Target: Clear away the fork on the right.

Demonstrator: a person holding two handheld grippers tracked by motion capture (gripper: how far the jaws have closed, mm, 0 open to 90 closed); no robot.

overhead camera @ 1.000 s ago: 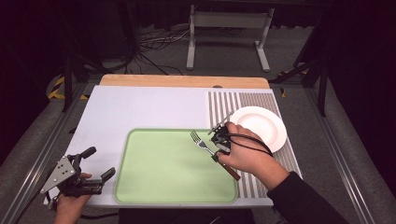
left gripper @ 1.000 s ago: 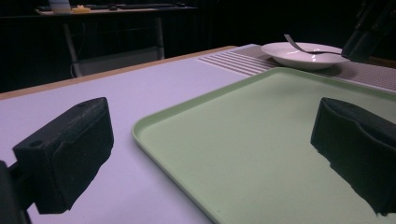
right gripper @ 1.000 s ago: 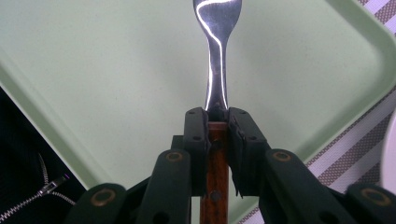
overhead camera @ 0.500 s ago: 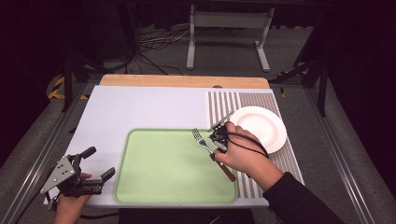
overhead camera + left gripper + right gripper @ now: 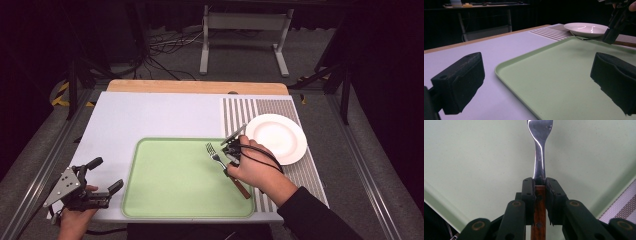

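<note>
Between the pads of the right claw [image 5: 539, 185] sits a fork [image 5: 539, 150], pinched at the top of its brown wooden handle, just where the wood meets the metal neck. From the right claw view, the steel neck and tines run straight out ahead of the claw, above the pale green tray [image 5: 474, 157]. From the high view, the right claw [image 5: 231, 152] hangs over the tray's right edge, and the fork [image 5: 216, 155] points away from it toward the tray's [image 5: 175, 180] middle, tines up-left, with the wooden handle trailing back under the person's right hand [image 5: 255, 172]. Just beyond the right claw, on the far side from the tray, a white plate [image 5: 276, 138] rests on a striped mat [image 5: 240, 112] on the tabletop [image 5: 150, 115]. Well apart from all this, off the tray's near left corner, the left claw [image 5: 105, 175] lies low with its jaws spread wide and nothing between them; from its own view, its pads [image 5: 461, 80] frame the tray's [image 5: 554, 75] rim, with the plate [image 5: 586, 28] far ahead.
</note>
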